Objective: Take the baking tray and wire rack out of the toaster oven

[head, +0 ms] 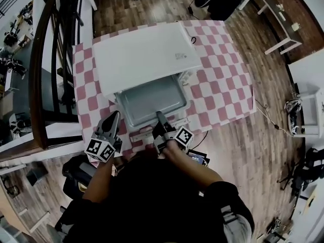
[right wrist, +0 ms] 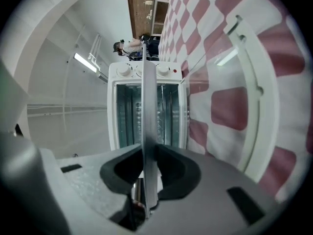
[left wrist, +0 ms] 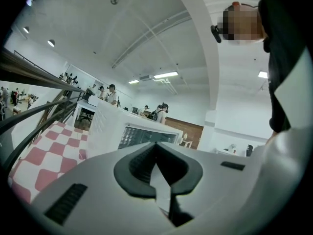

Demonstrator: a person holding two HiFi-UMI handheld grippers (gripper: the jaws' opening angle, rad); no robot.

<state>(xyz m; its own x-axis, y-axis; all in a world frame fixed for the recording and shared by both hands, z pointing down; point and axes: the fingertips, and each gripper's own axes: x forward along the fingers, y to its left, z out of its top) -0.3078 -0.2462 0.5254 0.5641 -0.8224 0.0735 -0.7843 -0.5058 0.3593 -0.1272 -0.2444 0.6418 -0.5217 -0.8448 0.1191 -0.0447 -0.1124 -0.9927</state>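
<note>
On the red-and-white checked table point(head: 223, 80), the grey metal baking tray point(head: 152, 103) sits largely out of the white toaster oven point(head: 147, 54), its front rim pinched in the right gripper point(head: 161, 119). The left gripper point(head: 114, 118) hangs closed and empty alongside. I can't spot the wire rack, so that part is probably left to do.

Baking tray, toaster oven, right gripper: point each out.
baking tray point(head: 149, 101), head view, bare floor of the tray.
toaster oven point(head: 144, 54), head view, white top panel.
right gripper point(right wrist: 148, 150), right gripper view, between its pads, shut on the baking tray's edge.
</note>
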